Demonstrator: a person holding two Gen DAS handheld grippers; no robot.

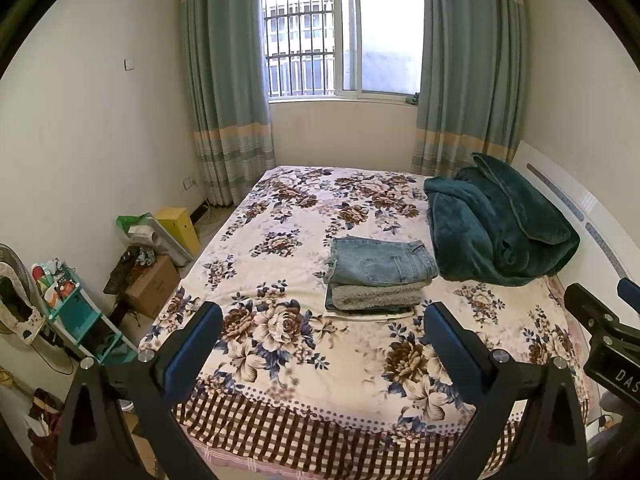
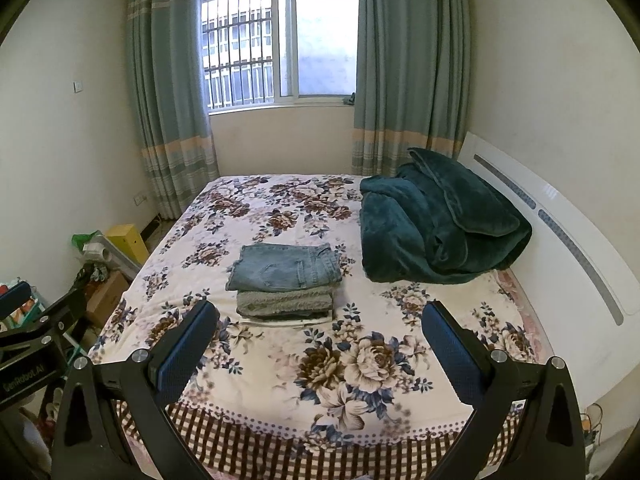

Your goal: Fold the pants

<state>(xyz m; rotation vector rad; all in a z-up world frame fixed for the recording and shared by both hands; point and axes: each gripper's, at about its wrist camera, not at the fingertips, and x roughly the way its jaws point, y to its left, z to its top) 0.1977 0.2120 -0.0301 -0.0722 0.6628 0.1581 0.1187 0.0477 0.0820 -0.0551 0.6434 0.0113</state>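
Folded blue jeans [image 1: 380,260] lie on top of a stack with a grey fleecy garment [image 1: 376,295] and darker clothes beneath, in the middle of the floral bed [image 1: 280,240]. The jeans also show in the right wrist view [image 2: 286,267], with the grey garment [image 2: 284,302] under them. My left gripper [image 1: 323,344] is open and empty, held over the bed's near edge, short of the stack. My right gripper [image 2: 320,344] is open and empty at the same distance. The right gripper's body shows at the left wrist view's right edge [image 1: 604,328].
A dark green plush blanket [image 1: 500,224] is heaped at the back right against the white headboard [image 1: 592,216]. Left of the bed stand cardboard boxes [image 1: 152,288], a yellow box [image 1: 178,228] and a teal shelf [image 1: 80,312]. A curtained window [image 1: 340,36] is behind.
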